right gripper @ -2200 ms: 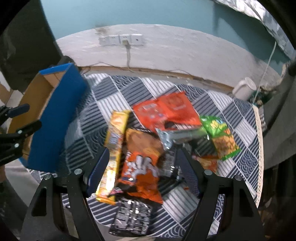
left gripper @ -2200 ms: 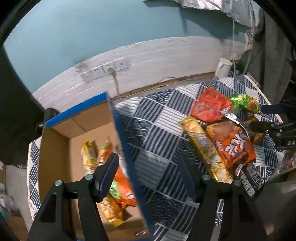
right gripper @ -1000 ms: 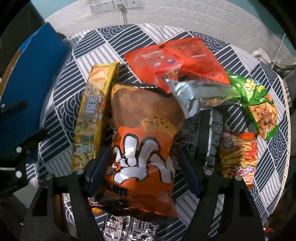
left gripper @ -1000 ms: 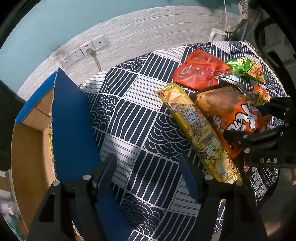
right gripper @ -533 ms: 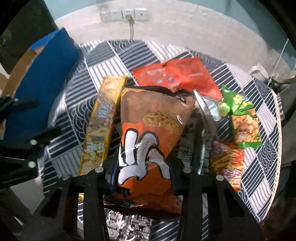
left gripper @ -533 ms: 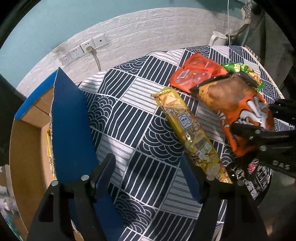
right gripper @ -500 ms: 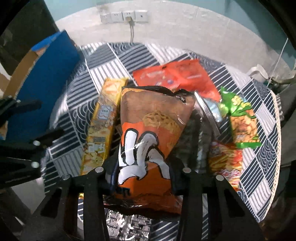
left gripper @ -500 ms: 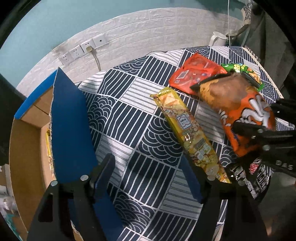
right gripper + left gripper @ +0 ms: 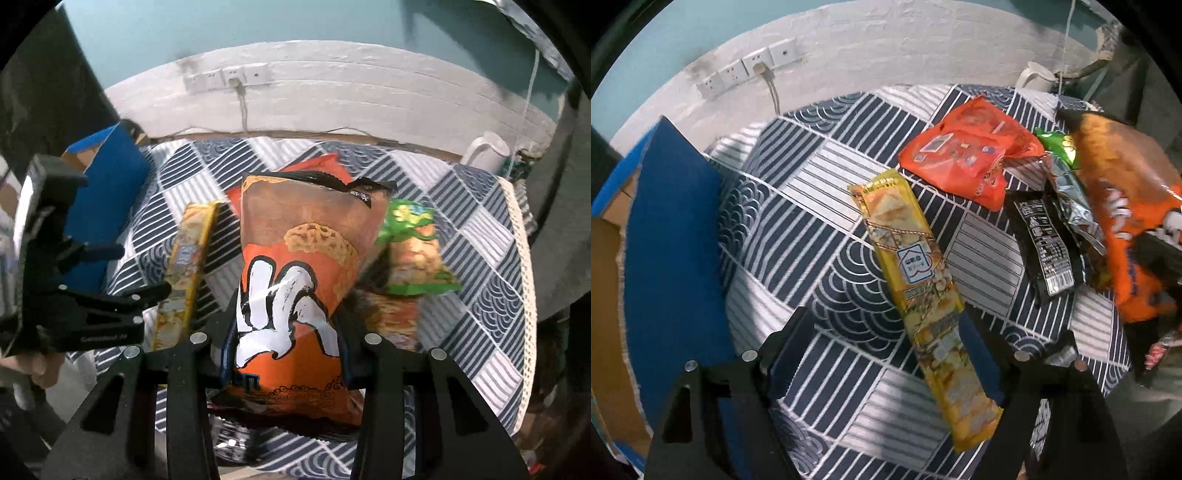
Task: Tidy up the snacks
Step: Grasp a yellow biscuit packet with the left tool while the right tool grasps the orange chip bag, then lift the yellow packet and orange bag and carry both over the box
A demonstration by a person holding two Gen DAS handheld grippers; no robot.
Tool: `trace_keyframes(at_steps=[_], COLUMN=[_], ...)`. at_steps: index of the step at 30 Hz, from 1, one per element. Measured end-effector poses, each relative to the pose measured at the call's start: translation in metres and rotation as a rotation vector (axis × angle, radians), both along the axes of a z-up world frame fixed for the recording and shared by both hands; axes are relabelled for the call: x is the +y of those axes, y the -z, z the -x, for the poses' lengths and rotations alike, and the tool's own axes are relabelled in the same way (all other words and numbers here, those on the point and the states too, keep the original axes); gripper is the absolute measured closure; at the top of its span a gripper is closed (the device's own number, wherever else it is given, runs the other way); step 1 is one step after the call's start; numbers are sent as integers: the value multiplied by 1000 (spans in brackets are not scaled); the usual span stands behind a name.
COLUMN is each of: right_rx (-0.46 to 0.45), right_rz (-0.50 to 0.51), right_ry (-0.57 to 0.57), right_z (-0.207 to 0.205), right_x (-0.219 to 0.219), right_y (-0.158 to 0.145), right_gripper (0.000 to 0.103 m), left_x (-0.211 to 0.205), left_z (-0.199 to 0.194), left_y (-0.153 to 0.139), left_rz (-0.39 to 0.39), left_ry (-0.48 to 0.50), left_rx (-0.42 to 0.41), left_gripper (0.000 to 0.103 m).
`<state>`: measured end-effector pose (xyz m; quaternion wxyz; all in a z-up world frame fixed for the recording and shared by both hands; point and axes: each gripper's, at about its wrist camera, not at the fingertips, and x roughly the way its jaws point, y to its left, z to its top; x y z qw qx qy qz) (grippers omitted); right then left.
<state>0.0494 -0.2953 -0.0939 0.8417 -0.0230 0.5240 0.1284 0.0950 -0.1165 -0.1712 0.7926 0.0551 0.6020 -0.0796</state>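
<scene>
6 snack packets (image 9: 923, 280), 1 box (image 9: 676, 229), 2 grippers (image 9: 882, 354).

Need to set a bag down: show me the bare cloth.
Bare cloth lies between the blue box flap and the yellow pack. More shows at the far right edge, beyond the green bag. The middle is crowded with packets.

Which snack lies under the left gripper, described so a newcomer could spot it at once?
On the patterned tablecloth, just right of the blue-sided cardboard box, lies a long yellow packet. Unlike its baggy neighbours, it is narrow and stick-shaped.
</scene>
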Motion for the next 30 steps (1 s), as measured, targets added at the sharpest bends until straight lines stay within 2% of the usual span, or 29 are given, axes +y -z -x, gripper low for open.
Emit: trace_keyframes(at_steps=[6,12,15,18,21,24,30], right_rx=[6,16,14,12,13,11,-6], right_rz=[-22,-29,-23,-23,-26,-28,-29], right_ry=[54,75,80,85,92,94,81], right_z=[0,0,0,0,0,-1,-1], right_x=[-29,-41,-44,-47,-49,-48,-41], right_y=[4,9,9,8,8,5,-3], right_gripper=[63,62,62,62,62,62,62], left_x=[-13,-32,-35,-35,-32,-29,-21], left_z=[-9,-20,-21,-20,-16,-13,-1], left_y=[19,28,32,38,33,30,7], left_rz=[11,-80,-100,-100,-83,-70,-71], left_ry=[-25,-24,-24,-24,-9,2,25], left_rx=[60,25,16,21,-12,-12,-66], left_gripper=[21,21,22,45,66,71,71])
